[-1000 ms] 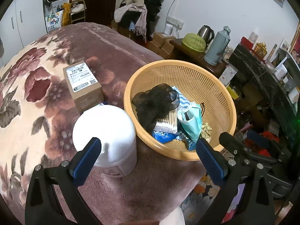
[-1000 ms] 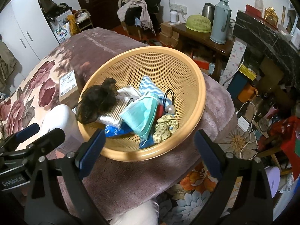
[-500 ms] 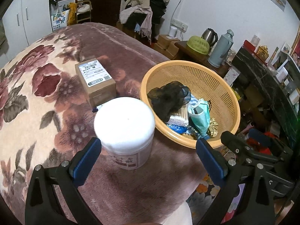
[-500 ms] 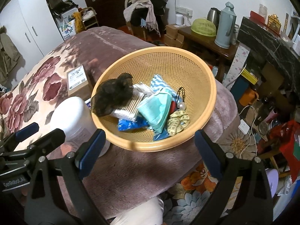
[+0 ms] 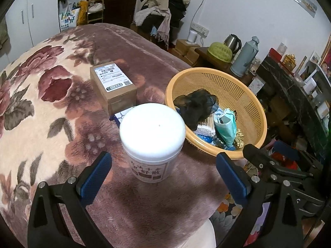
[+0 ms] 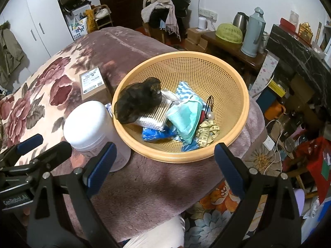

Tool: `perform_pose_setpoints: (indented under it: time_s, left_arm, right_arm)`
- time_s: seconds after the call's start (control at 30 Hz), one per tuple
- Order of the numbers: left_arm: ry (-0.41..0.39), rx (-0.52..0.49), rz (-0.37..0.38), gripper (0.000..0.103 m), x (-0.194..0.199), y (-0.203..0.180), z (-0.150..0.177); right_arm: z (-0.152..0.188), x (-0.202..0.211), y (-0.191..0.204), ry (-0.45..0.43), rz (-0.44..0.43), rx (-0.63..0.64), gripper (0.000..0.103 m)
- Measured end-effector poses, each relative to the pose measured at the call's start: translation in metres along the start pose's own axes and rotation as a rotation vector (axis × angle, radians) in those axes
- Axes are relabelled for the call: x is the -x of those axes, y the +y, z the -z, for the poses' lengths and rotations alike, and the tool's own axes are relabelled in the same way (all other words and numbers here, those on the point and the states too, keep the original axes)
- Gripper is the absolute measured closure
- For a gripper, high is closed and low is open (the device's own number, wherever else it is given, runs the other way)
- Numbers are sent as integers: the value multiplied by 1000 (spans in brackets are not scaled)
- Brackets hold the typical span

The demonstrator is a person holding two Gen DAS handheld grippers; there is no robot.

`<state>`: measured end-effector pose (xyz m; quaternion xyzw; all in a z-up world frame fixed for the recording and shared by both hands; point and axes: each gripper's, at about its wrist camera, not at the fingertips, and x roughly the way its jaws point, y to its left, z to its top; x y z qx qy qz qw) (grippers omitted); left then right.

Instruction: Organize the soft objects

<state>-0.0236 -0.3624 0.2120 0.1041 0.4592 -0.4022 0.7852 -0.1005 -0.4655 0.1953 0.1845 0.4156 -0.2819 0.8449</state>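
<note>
Both grippers are pulling back from the bed: the white round plastic jar [image 5: 152, 138] and the orange perforated plastic basket [image 5: 246, 103] are sitting farther off in both views than a second ago. The left gripper [image 5: 163, 179] is hanging over the floral plush blanket [image 5: 31, 107] with its fingers spread wide and holding nothing, the jar standing between and beyond them. The right gripper [image 6: 164, 165], equally wide and empty, is facing the basket's near rim. Inside are lying a black mesh cloth [image 6: 137, 101], a teal face mask [image 6: 186, 115] and a yellow tape measure [image 6: 206, 132]. A brown cardboard box [image 5: 113, 86] is resting behind the jar. Sorting looks not yet begun.
</note>
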Motion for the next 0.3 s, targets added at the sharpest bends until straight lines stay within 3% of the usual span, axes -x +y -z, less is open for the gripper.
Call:
perform_pose_setpoints:
  time_s: [0.3]
  left_arm:
    - [-20,27,-22,2,17,32,19]
  right_arm:
    - [9,1,34,-10,-16,54,7]
